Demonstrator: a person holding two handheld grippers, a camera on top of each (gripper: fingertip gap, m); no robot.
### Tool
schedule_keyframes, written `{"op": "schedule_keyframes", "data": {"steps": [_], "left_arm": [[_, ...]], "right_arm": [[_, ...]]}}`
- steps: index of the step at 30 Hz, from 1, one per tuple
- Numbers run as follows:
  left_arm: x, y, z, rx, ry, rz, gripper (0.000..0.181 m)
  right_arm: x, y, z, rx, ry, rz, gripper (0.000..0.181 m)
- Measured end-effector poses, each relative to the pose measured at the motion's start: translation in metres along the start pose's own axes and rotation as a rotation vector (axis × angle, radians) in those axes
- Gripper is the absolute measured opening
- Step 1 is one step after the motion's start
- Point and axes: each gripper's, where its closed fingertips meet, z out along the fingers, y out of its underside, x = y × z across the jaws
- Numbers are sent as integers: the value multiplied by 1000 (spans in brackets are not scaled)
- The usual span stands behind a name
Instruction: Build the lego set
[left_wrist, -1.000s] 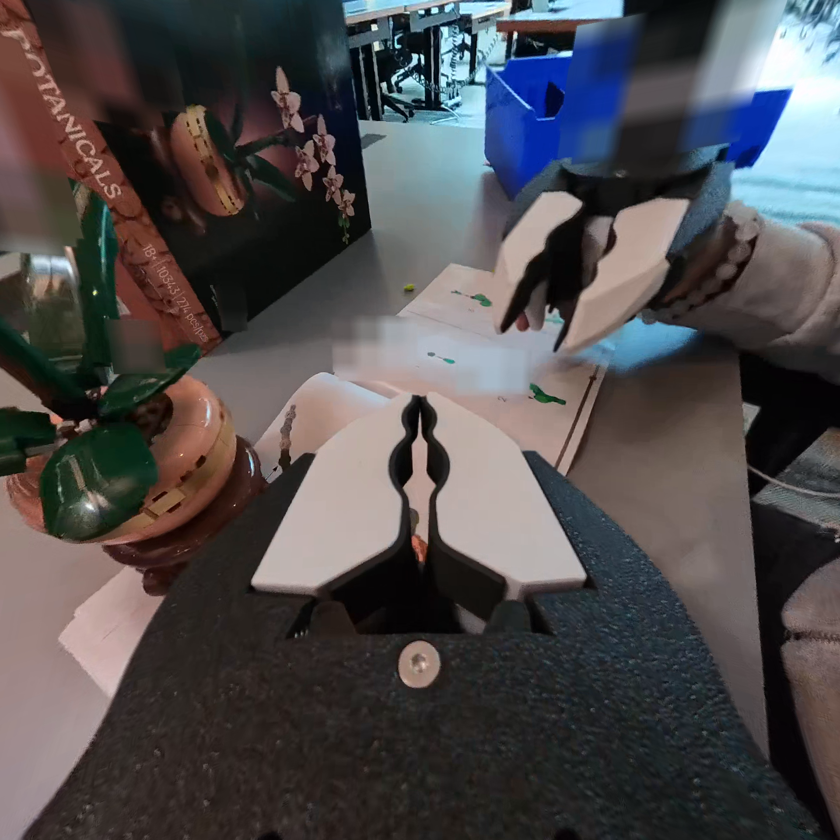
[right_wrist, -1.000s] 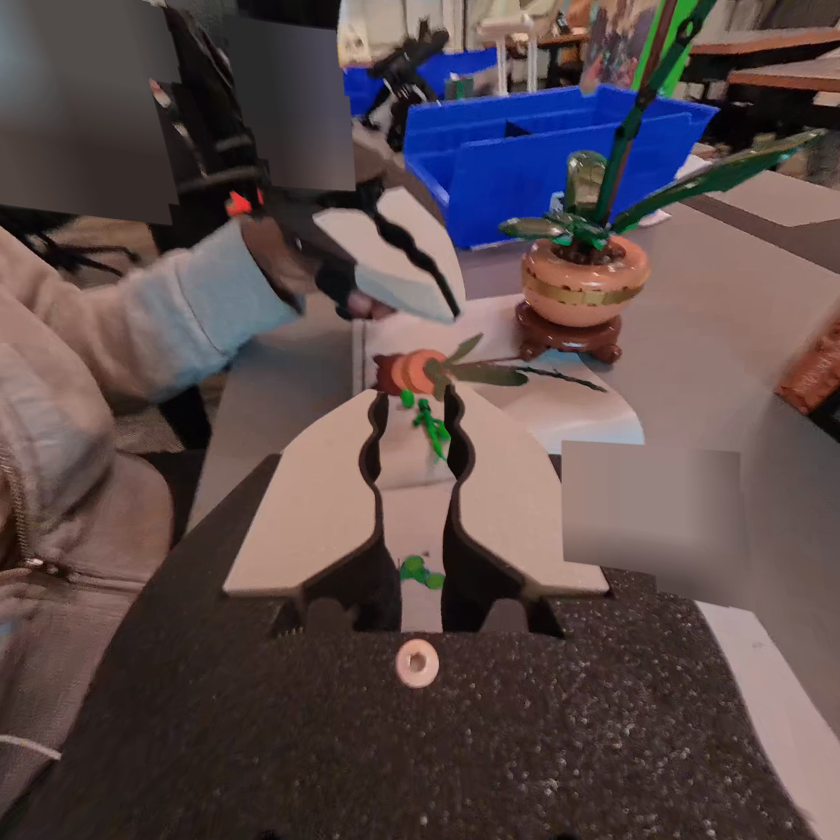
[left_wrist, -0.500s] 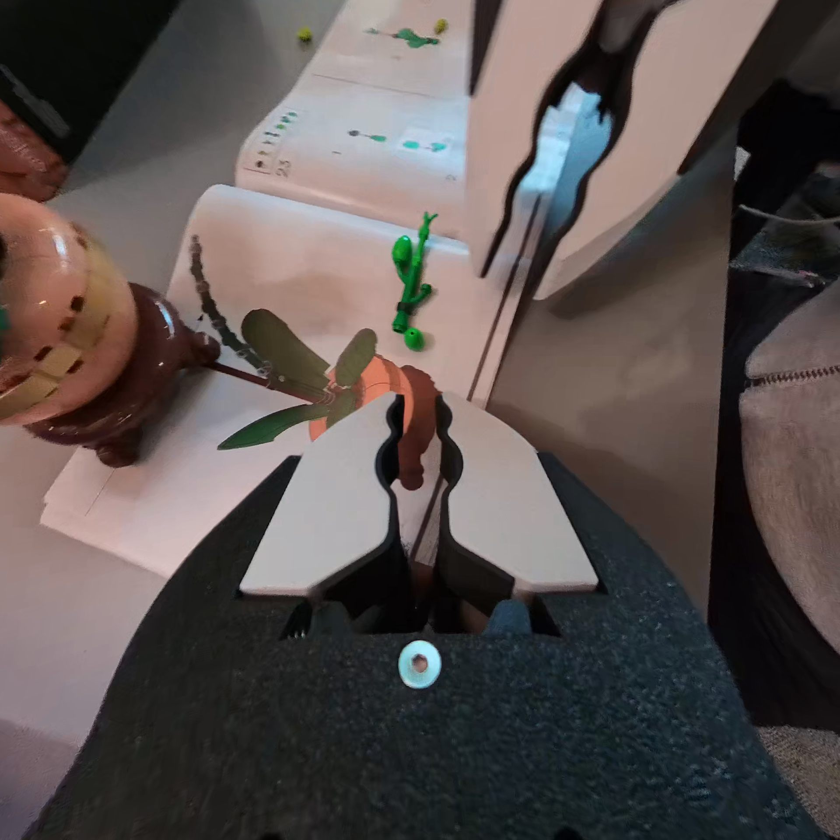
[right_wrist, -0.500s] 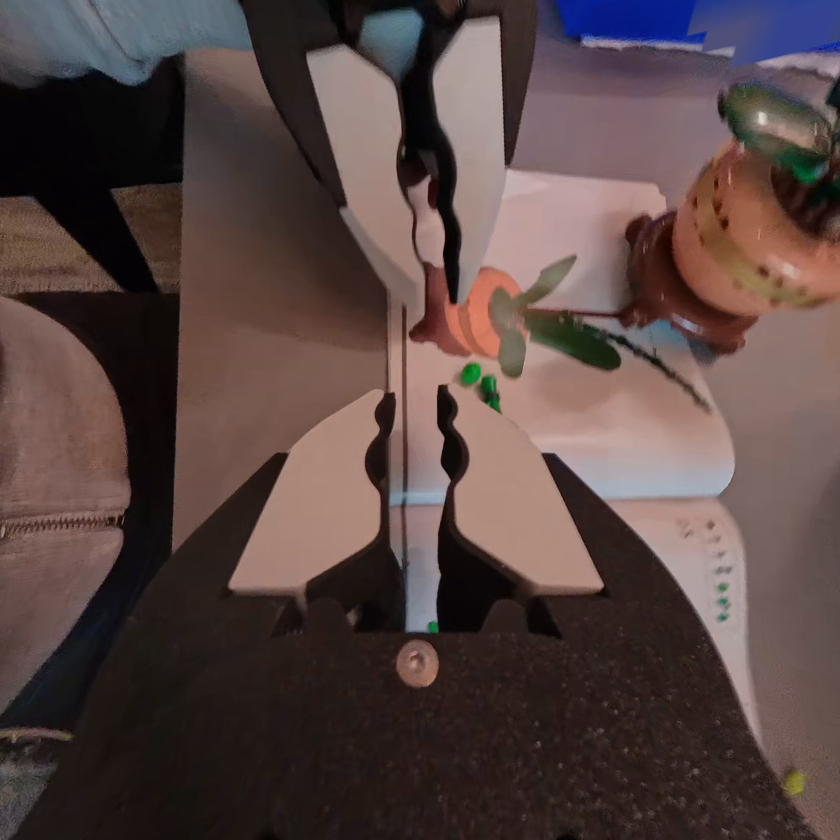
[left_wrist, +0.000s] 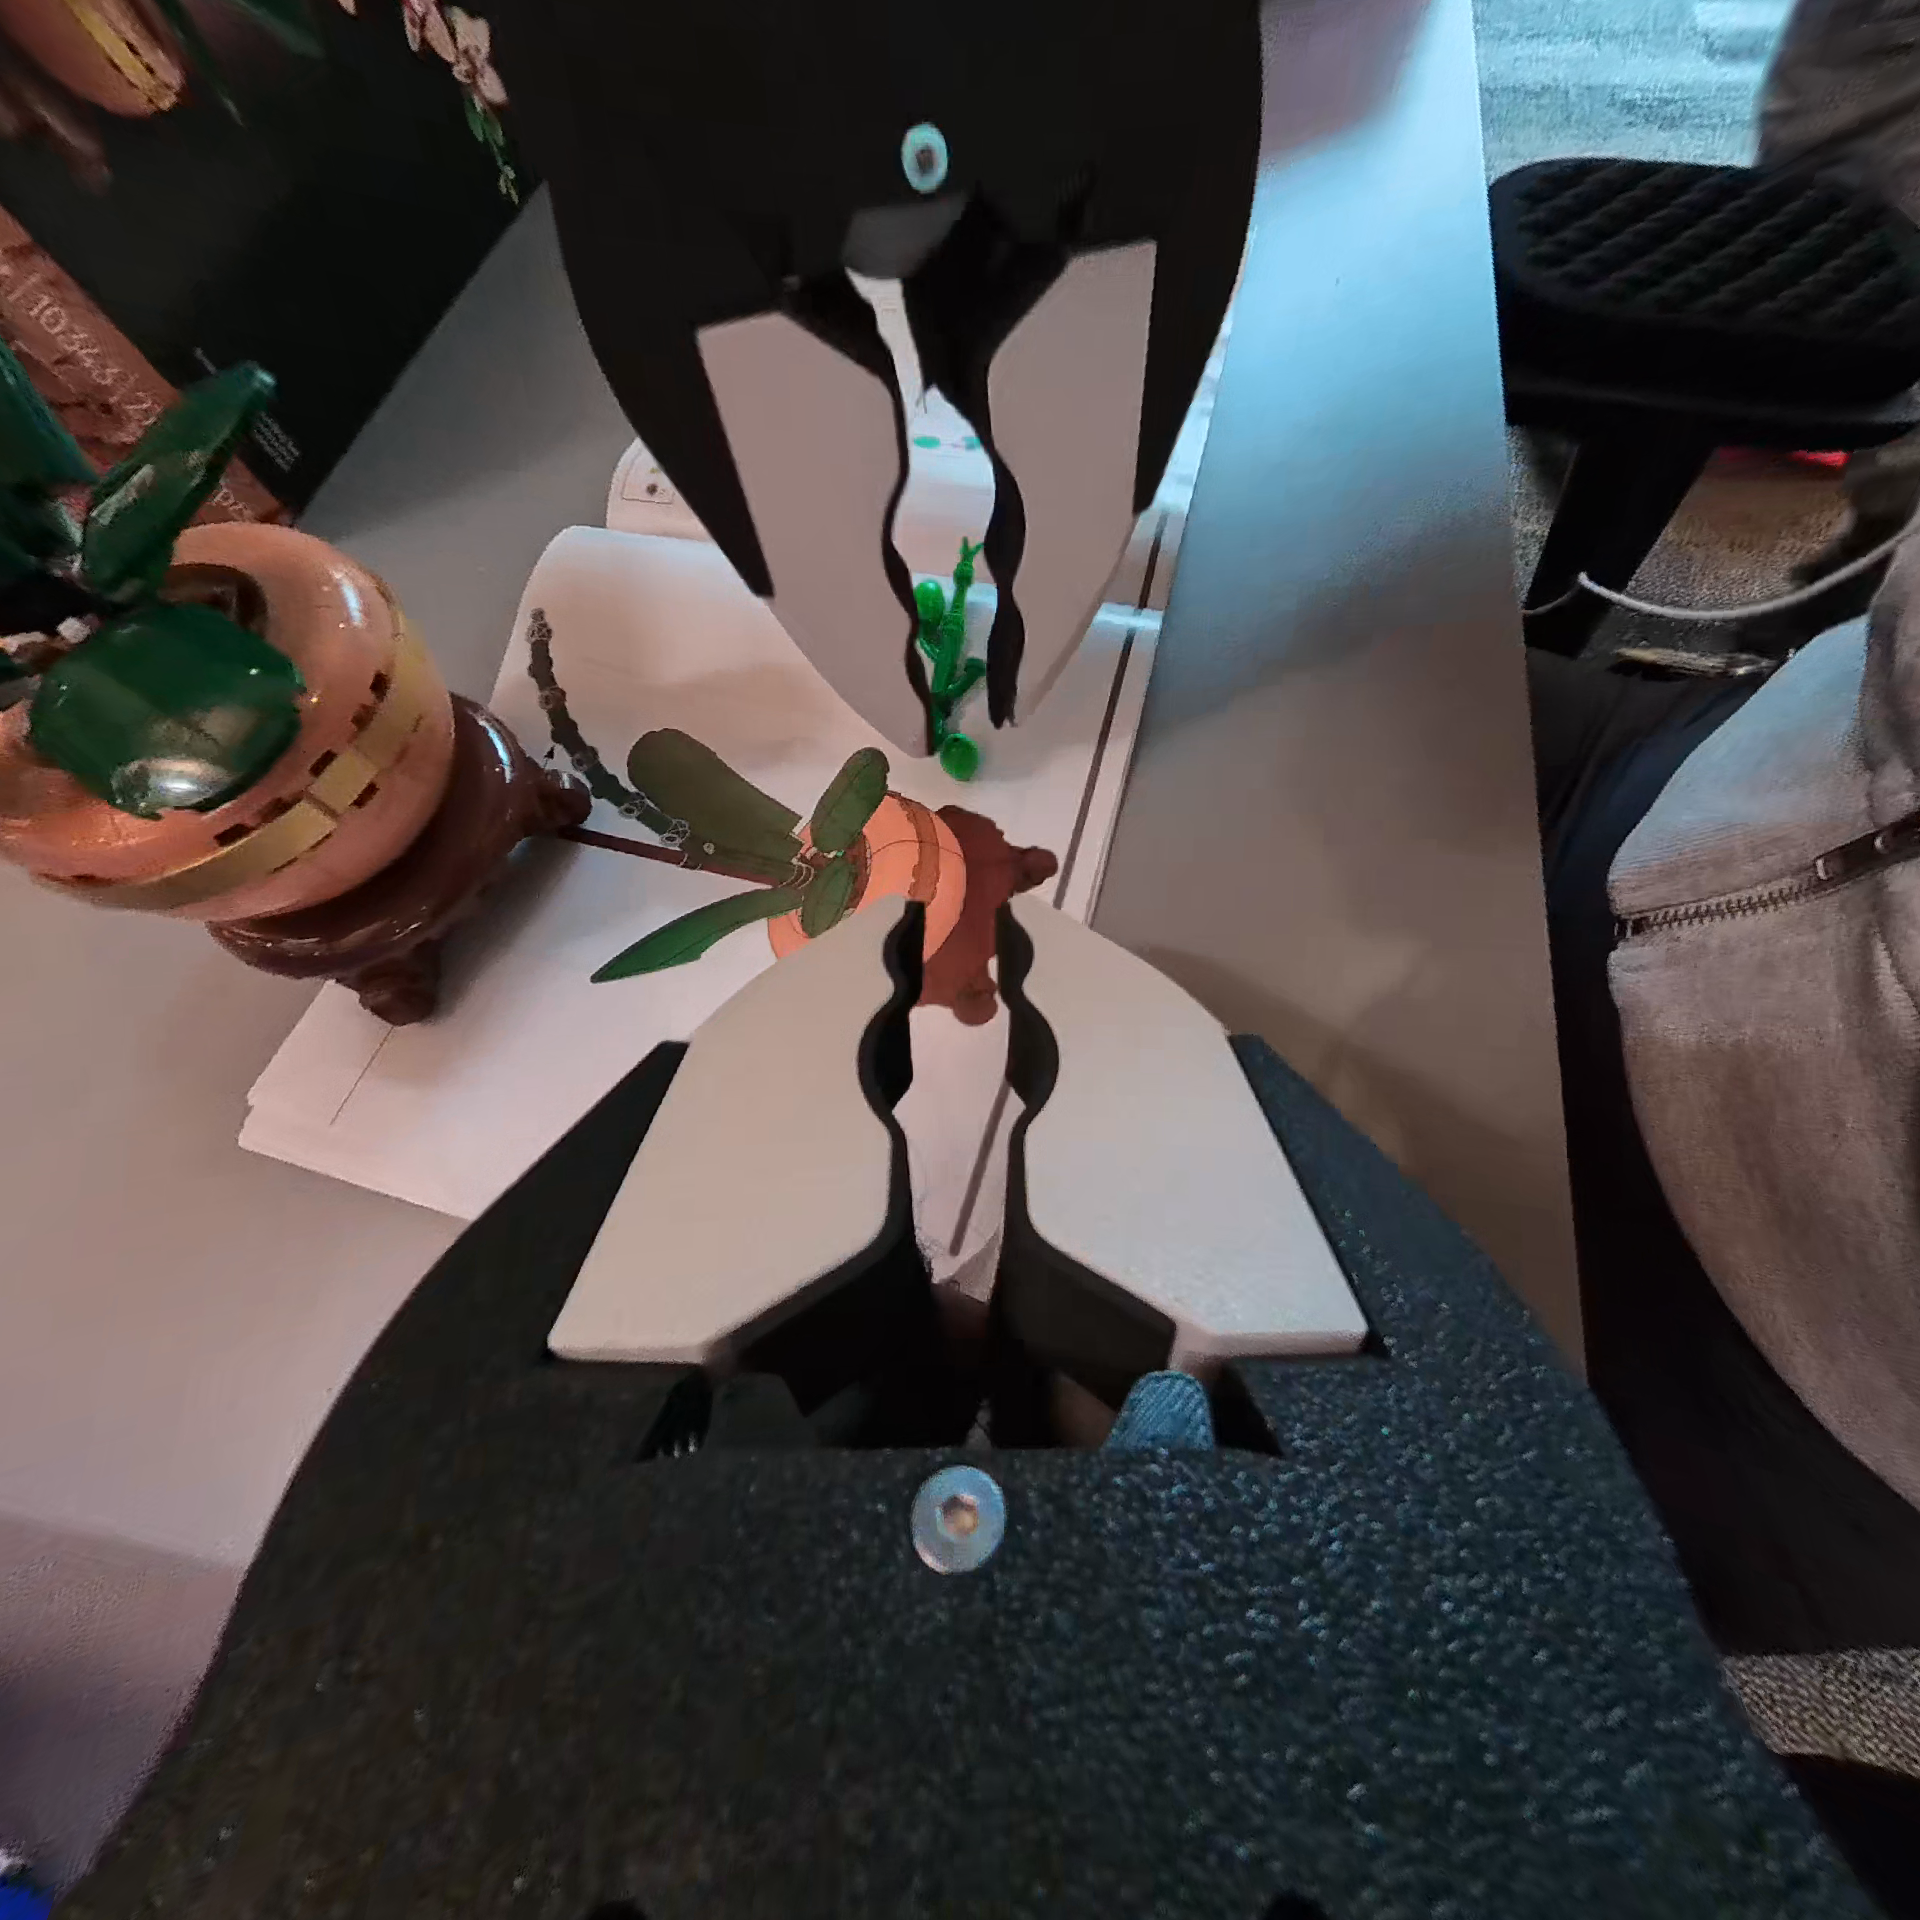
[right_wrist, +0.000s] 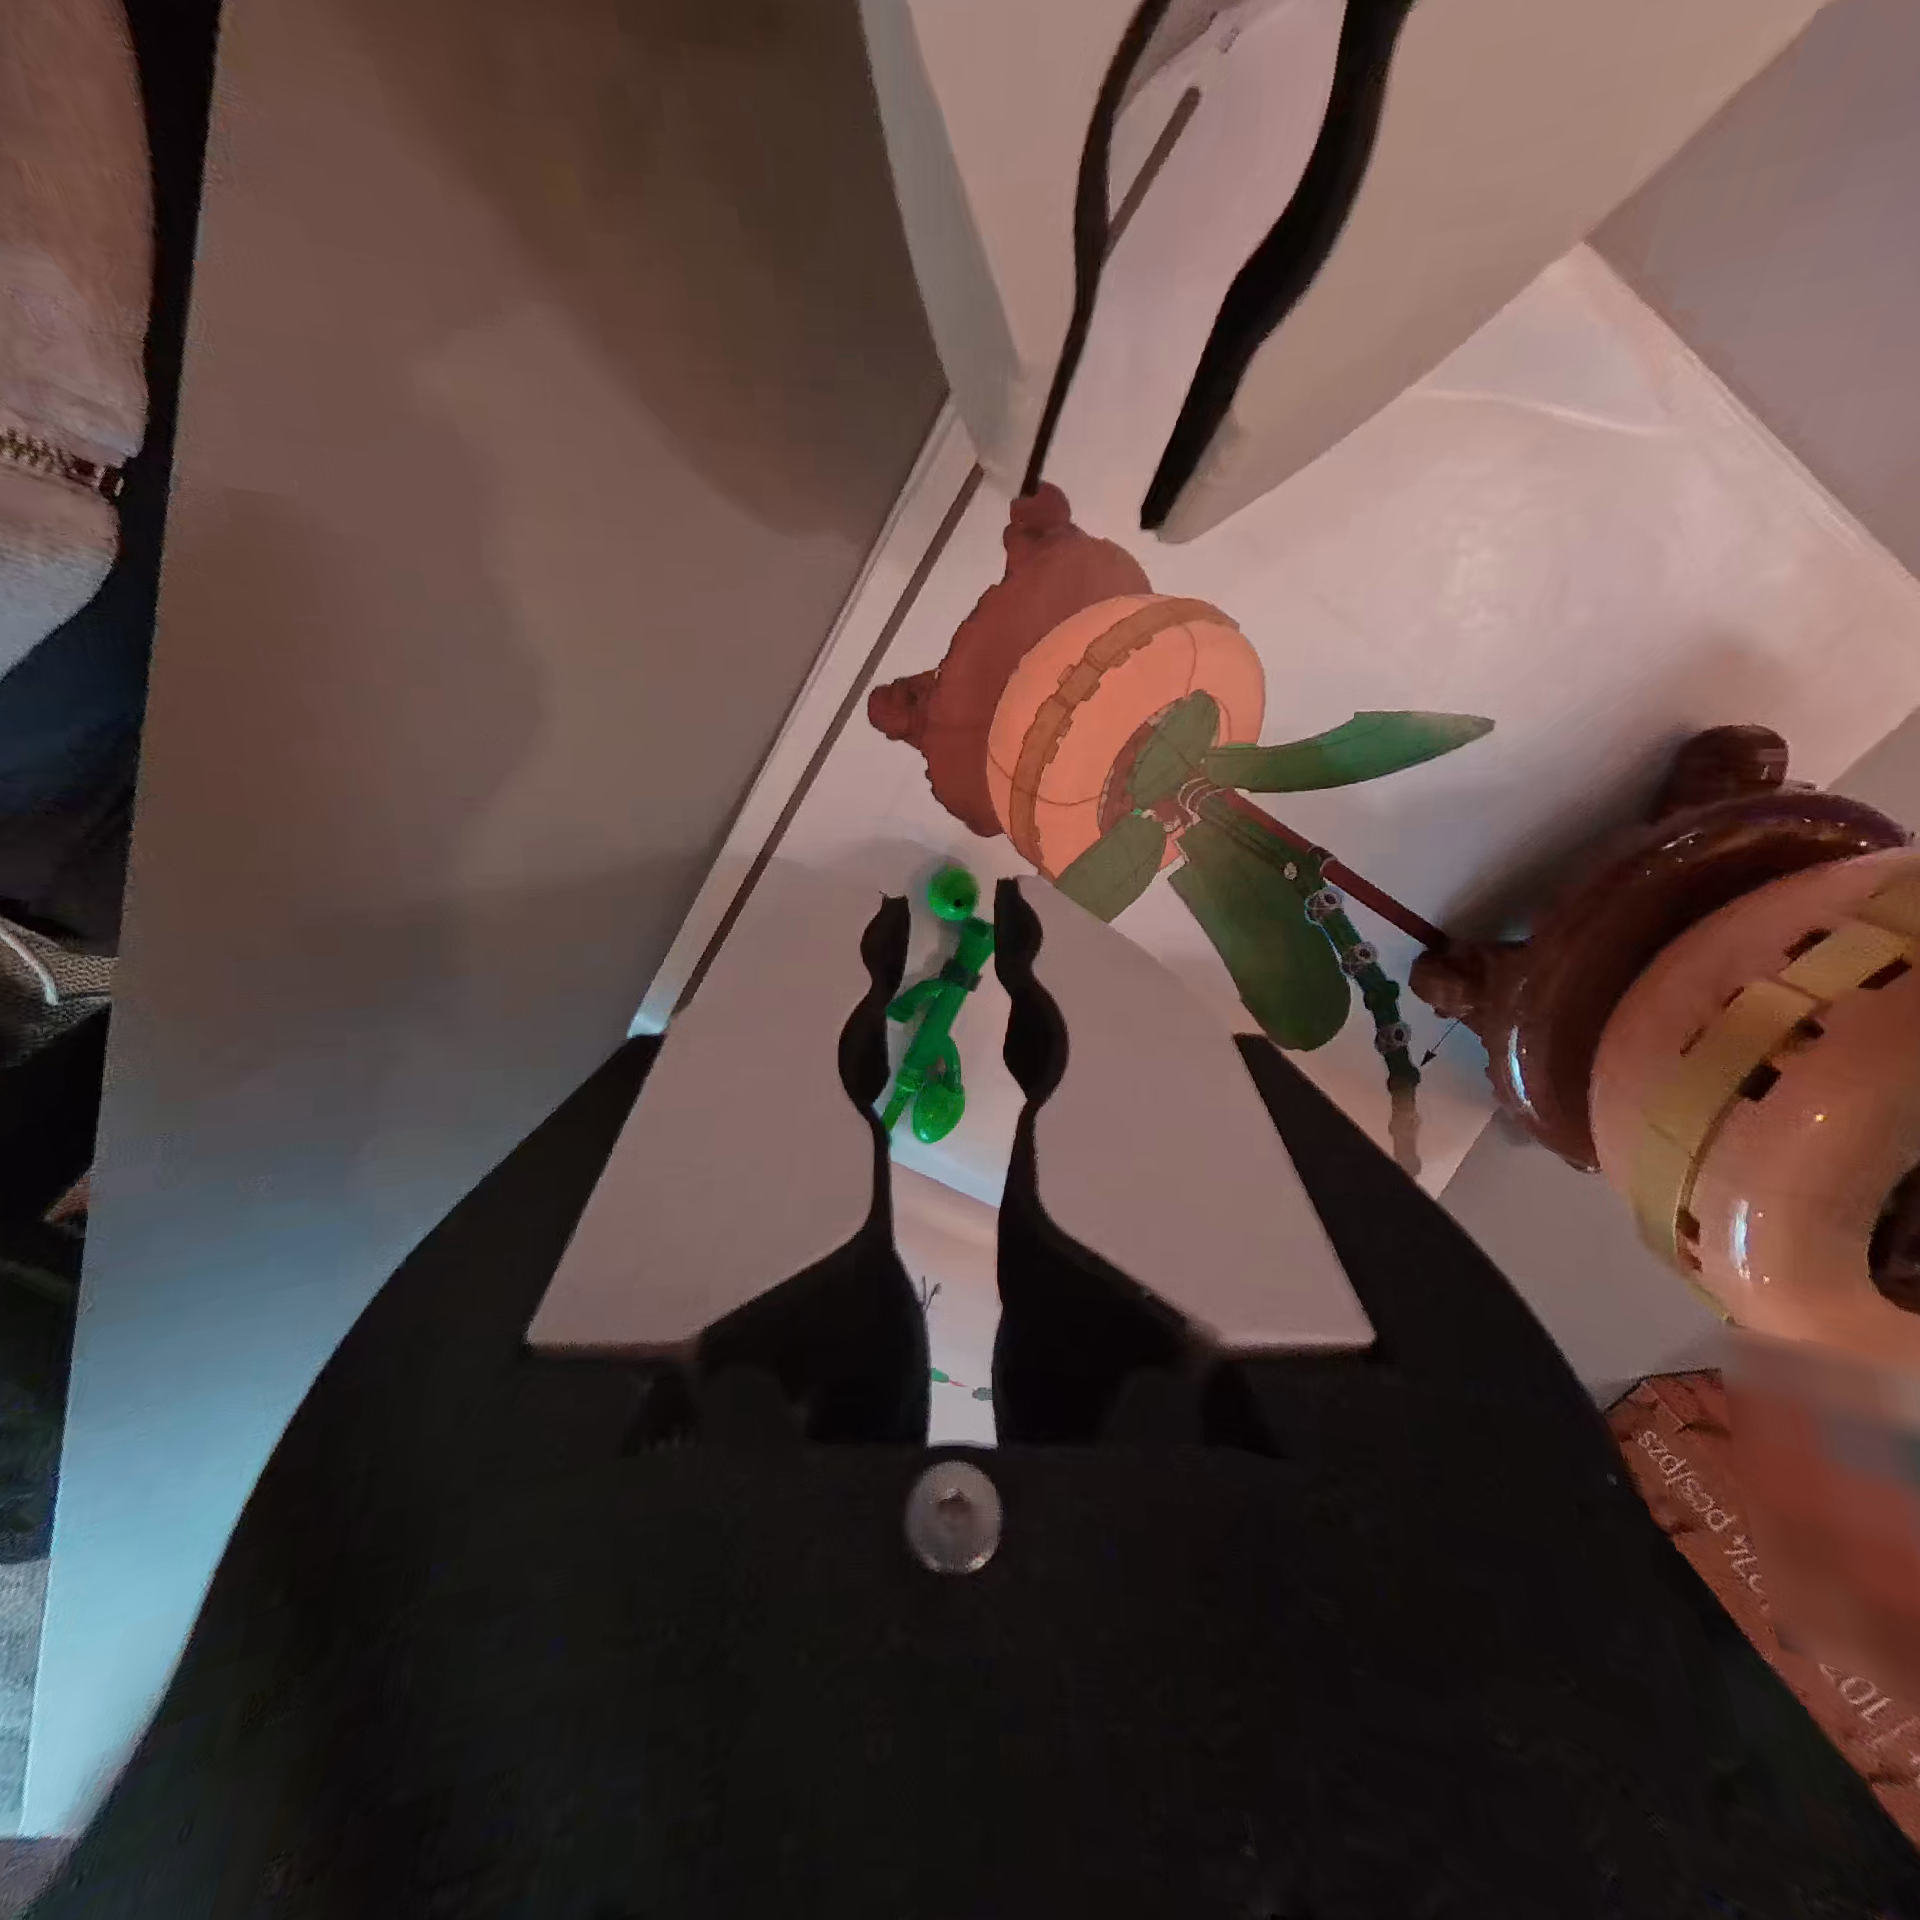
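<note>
A small bright green lego stem with buds (right_wrist: 940, 1023) lies on the open instruction booklet (right_wrist: 1455, 499). My right gripper (right_wrist: 948, 899) is open and points down with one finger on each side of the stem, not closed on it. In the left wrist view the right gripper (left_wrist: 961, 727) comes down from the top around the green stem (left_wrist: 948, 665). My left gripper (left_wrist: 953, 925) is slightly open and empty, above the printed pot picture on the booklet (left_wrist: 436, 1091). It shows at the top of the right wrist view (right_wrist: 1086, 504). The built lego pot with dark green leaves (left_wrist: 239, 810) stands on the booklet's corner.
The lego pot (right_wrist: 1714, 1039) is close to the right gripper's right side. The set's dark box (left_wrist: 312, 208) stands behind the pot. The table edge (left_wrist: 1496, 831) runs close by, with a person's grey jacket (left_wrist: 1766, 987) and a black chair armrest (left_wrist: 1704, 301) beyond it. From either gripper's tips it is about 10 cm to the lego pot (right_wrist: 1714, 1039). The left camera catches it too, in the left wrist view (left_wrist: 399, 723).
Both grippers tipped down over the booklet. The right gripper came down so its fingers stand on either side of the green stem. The left gripper's jaws opened a little.
</note>
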Motion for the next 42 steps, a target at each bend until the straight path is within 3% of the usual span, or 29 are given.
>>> {"op": "schedule_keyframes", "data": {"steps": [5, 7, 10, 12, 14, 17, 20, 22, 28, 31, 38, 42], "left_arm": [[-2, 3, 0, -8, -9, 9, 13], [-4, 7, 1, -22, -29, 11, 13], [-11, 9, 4, -17, -74, 21, 16], [-8, 1, 10, 23, -57, 24, 27], [-2, -11, 19, 58, -7, 35, 32], [0, -30, 35, 59, 71, 87, 24], [-10, -42, 56, -24, 157, 77, 5], [-10, -45, 70, -93, 252, 43, 2], [-3, -20, 99, -369, 379, 36, 16], [2, -17, 99, -416, 369, 44, 22], [1, -16, 100, -410, 251, -27, 12], [-1, -32, 96, -237, 234, -206, 2]], "right_arm": [[2, 3, 7, -39, -24, -15, 7], [4, -2, 0, 27, 4, 2, 7], [0, -8, -40, 269, 101, 116, 7], [-8, 5, -71, 413, 195, 208, 7], [-24, 25, -93, 502, 254, 305, 7], [-53, 51, -107, 570, 304, 406, 7], [-78, 64, -109, 605, 331, 449, 7], [-90, 73, -103, 576, 353, 459, 7], [-113, 86, -102, 630, 381, 469, 7], [-117, 93, -103, 657, 395, 474, 7], [-117, 96, -101, 707, 418, 457, 7], [-108, 85, -106, 857, 409, 500, 7]]}}
